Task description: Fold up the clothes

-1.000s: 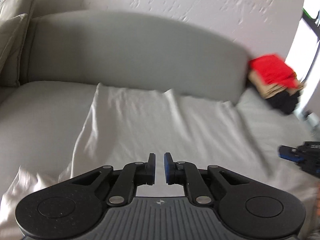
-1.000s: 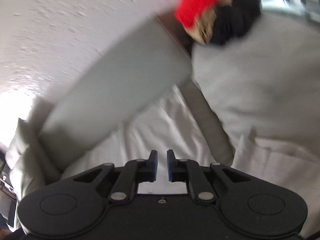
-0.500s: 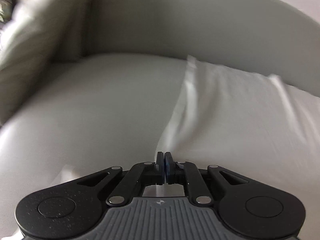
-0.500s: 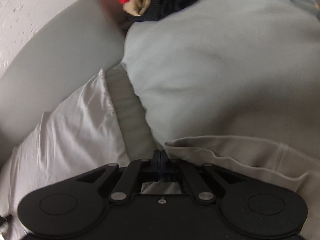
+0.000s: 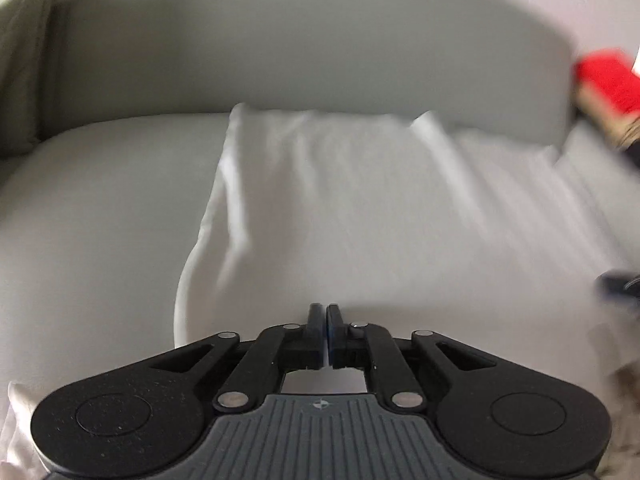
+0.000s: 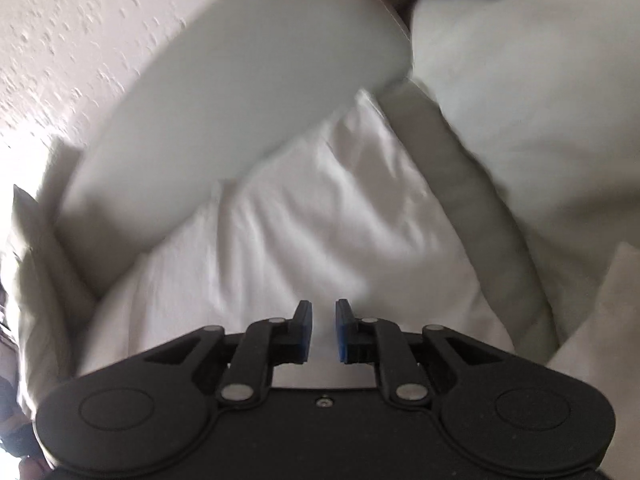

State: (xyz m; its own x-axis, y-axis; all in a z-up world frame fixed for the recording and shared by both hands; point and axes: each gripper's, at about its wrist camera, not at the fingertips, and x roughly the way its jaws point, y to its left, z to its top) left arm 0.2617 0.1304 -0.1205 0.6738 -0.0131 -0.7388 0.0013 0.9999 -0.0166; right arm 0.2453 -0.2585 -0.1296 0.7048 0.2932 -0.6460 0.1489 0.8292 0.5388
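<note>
A white cloth [image 5: 360, 208] lies spread and creased on the grey sofa seat [image 5: 100, 208], its far edge against the backrest [image 5: 300, 48]. My left gripper [image 5: 325, 312] hangs low over the cloth's near part. Its jaws are opening, with only a thin slit between the pads and nothing clearly between them. The right wrist view shows the same white cloth [image 6: 320, 208] from its right side. There my right gripper [image 6: 323, 316] stands open by a narrow gap, with nothing between the pads. It also shows as a dark blur, the right gripper [image 5: 620, 288], at the cloth's right edge.
A pile of clothes [image 5: 604, 80], red on top over tan and black, sits at the sofa's far right end. A pale cushion [image 5: 20, 60] leans in the left corner. Pale beige fabric [image 6: 608, 312] lies right of my right gripper, past a grey-beige fold [image 6: 480, 220].
Both grippers have sunk closer to the cloth. Each shut half a second ago. The right one's jaws have parted again since, while the left one's show only a slit. The left view swung left, then back.
</note>
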